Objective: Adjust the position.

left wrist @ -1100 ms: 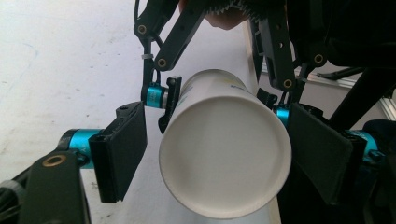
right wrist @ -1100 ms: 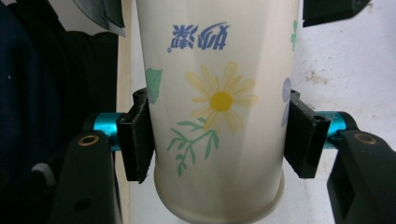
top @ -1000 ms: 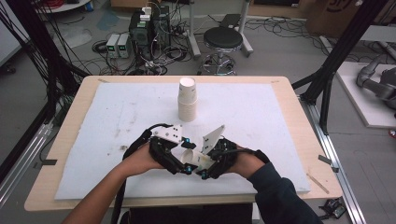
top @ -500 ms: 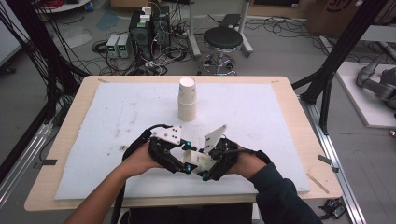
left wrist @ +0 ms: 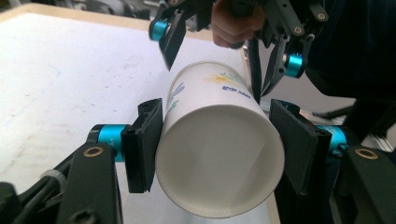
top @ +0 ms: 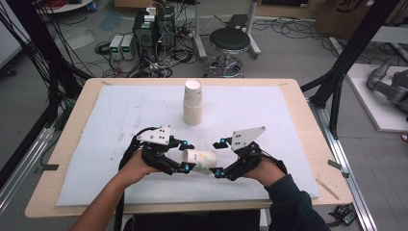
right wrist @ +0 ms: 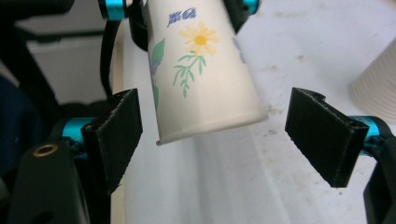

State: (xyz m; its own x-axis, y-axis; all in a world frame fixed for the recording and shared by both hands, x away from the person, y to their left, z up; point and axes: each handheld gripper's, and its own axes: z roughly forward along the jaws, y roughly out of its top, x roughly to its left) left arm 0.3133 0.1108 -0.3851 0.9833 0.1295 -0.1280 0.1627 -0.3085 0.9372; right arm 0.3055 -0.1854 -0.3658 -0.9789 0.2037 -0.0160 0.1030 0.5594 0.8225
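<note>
A white paper cup (top: 199, 160) printed with a yellow flower lies on its side just above the white mat (top: 110, 130). My left gripper (top: 186, 156) is shut on its rim end; in the left gripper view the jaws (left wrist: 217, 140) press both sides of the open mouth of the cup (left wrist: 219, 154). My right gripper (top: 219, 159) faces it from the right. In the right gripper view, the right gripper (right wrist: 229, 135) stands open with its jaws wide on either side of the cup's base (right wrist: 205, 88), not touching it.
A stack of upside-down paper cups (top: 193, 103) stands on the mat behind the grippers, and its edge (right wrist: 376, 88) appears at the right of the right gripper view. The wooden table edge (top: 308, 144) borders the mat. A stool and equipment stand beyond the table.
My right gripper has drawn back to the right, away from the left one. The flowered cup now shows between them, held by the left gripper.
</note>
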